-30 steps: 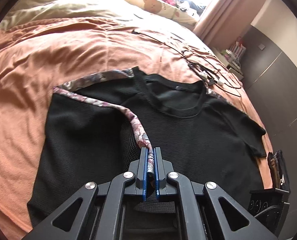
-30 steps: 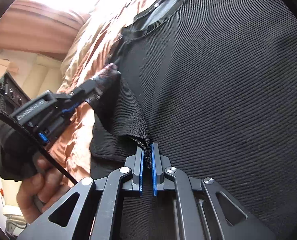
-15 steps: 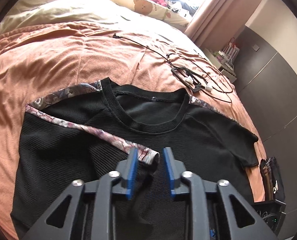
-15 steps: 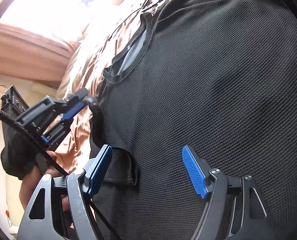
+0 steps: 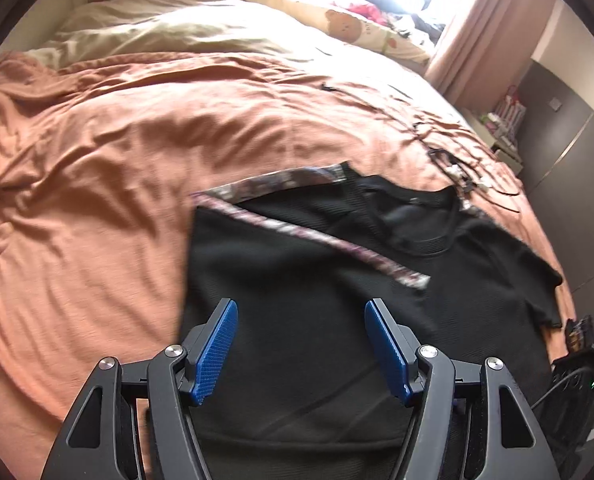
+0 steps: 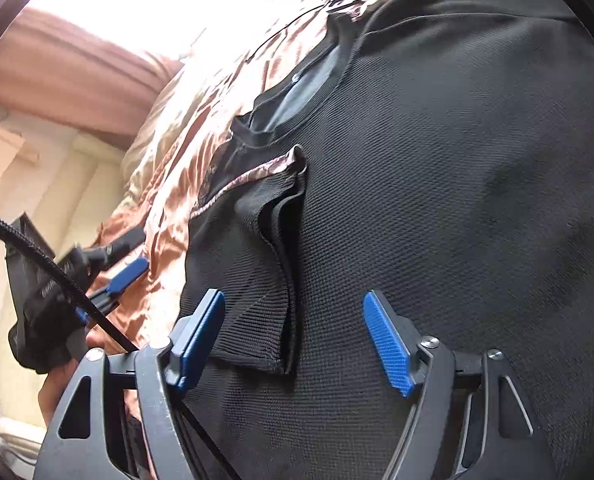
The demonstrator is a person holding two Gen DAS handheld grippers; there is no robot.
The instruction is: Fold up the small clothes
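On the orange bedspread, black shirt with sleeve folded inward, left tool just widened, right tool narrowing, both empty.

A bed carries everything, spread with a rumpled orange cover; a black shirt lies flat on it, one patterned-trim side folded inward; tangled cables lie beyond the collar; a cream blanket and a bear-print pillow lie at the far end.

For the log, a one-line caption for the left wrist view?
Open left gripper above a black T-shirt, its patterned-trim sleeve folded across, on an orange bedspread.
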